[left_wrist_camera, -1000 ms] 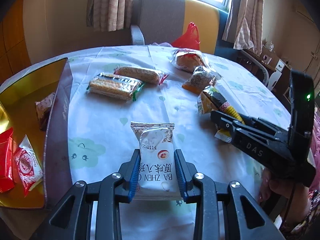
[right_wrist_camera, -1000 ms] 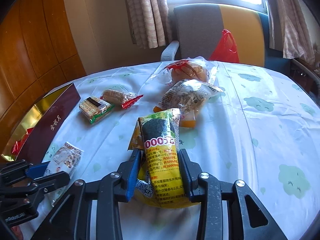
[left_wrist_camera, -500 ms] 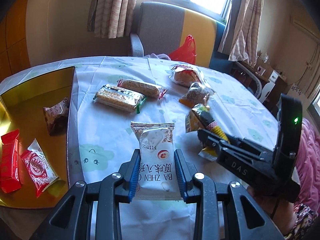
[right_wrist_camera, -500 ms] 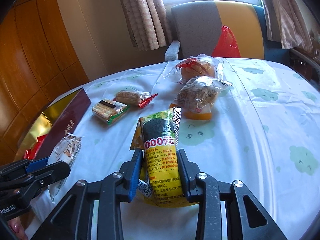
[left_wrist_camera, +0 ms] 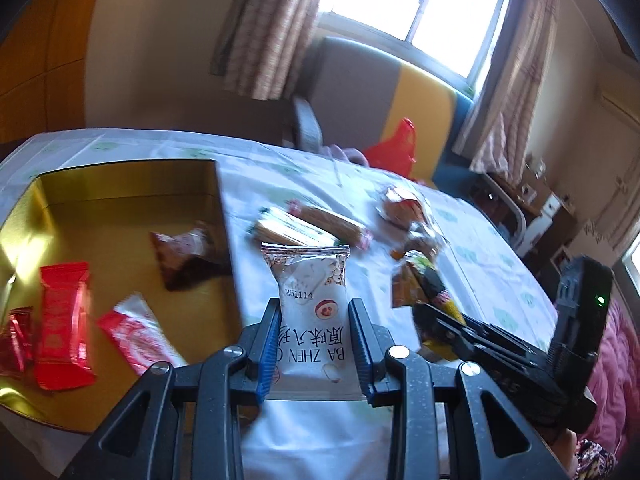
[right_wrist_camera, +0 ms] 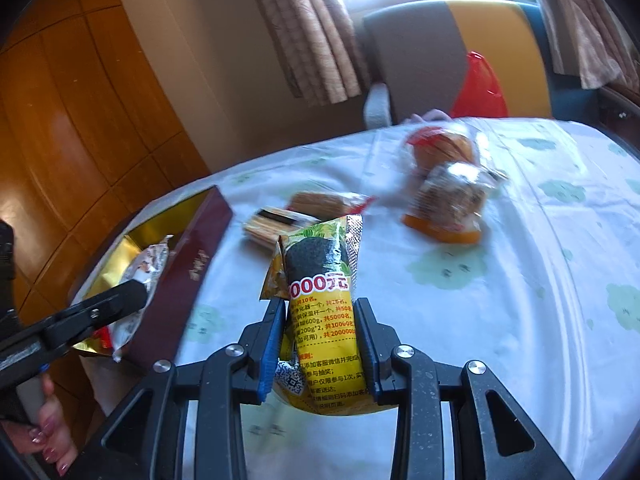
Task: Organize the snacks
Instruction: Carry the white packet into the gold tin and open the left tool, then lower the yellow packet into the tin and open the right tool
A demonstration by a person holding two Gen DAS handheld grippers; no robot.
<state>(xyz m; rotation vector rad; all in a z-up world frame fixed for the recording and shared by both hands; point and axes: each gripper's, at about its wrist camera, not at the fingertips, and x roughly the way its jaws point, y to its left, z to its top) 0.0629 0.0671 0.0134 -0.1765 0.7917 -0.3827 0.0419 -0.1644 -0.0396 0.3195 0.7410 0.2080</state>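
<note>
Midway through sorting: the left tongs (left_wrist_camera: 313, 344) clench a white crimped snack packet (left_wrist_camera: 310, 304) beside the gold-lined gift box (left_wrist_camera: 120, 216), which holds several snacks; the right tongs (right_wrist_camera: 320, 344) grip a yellow-and-black foil pouch (right_wrist_camera: 320, 300). Four wrapped snacks (right_wrist_camera: 448, 204) lie toward the tabletop's (right_wrist_camera: 540, 280) far edge.

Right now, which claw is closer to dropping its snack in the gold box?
Probably the left claw: its white packet is right beside the gold box. The right claw, holding the yellow packet, is farther away.
</note>
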